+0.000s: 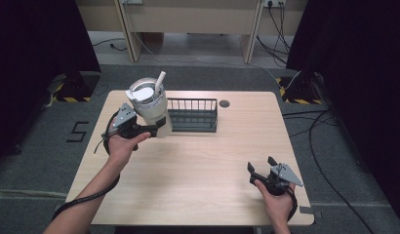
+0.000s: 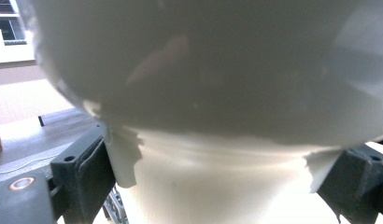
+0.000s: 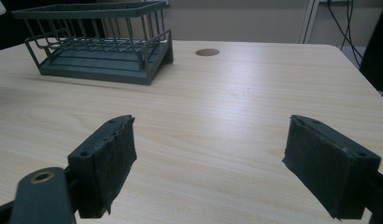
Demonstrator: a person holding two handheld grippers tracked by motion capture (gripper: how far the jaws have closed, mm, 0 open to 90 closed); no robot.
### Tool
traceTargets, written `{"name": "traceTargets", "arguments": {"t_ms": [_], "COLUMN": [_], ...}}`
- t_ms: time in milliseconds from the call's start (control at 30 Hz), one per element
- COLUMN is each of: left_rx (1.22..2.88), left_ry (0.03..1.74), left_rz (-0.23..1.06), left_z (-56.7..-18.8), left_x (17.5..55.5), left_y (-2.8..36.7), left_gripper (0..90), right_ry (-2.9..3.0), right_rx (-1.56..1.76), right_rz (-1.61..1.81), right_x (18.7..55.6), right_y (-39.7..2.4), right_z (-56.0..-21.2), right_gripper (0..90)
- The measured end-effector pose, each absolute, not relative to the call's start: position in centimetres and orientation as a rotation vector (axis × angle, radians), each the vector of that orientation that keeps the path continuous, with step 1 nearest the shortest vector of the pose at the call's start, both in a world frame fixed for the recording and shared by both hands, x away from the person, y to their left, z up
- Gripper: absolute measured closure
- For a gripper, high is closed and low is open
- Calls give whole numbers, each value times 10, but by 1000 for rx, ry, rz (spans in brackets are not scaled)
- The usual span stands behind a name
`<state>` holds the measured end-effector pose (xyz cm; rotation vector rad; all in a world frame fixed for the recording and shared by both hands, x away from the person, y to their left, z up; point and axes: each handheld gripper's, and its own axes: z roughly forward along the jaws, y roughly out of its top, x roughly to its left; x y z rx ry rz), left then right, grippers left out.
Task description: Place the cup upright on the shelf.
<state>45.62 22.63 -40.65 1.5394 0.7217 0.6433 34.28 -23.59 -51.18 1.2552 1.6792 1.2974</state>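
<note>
Standing out near the far left of the worktop (image 1: 198, 165) is a big white tumbler (image 1: 151, 109) with a lid and a white straw (image 1: 160, 79) poking up from it. It sits tilted, its narrow lower part clamped between the two jaws of the left gripper (image 1: 156, 127), which the person's left hand (image 1: 121, 146) holds from the near side. In the left gripper view the cup's (image 2: 203, 93) pale wall swells out above the black pads (image 2: 94, 172), which press in on either side of the slimmer base. I cannot tell whether the cup's bottom rests on the wood or hangs just above it.

Just beside the cup, on its right, a dark wire rack (image 1: 193, 116) stands on the wood, with a small round hole (image 1: 224, 103) in the surface further right. The right gripper (image 1: 262, 165) is well apart from all this, near the front right corner, held in the right hand (image 1: 276, 195). Its jaws are spread wide over bare wood, nothing between them, and they point toward the rack (image 3: 101, 42).
</note>
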Motion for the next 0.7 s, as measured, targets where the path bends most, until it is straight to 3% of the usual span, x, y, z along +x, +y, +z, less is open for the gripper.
{"name": "traceTargets", "arguments": {"t_ms": [700], "left_rx": [1532], "left_ry": [702], "left_rz": [645], "left_z": [-388], "left_x": [477], "left_y": [209], "left_gripper": [99], "right_ry": [1692], "right_rx": [1262], "right_rz": [1287], "right_x": [345], "right_y": [-236], "right_z": [-516], "right_gripper": [170]}}
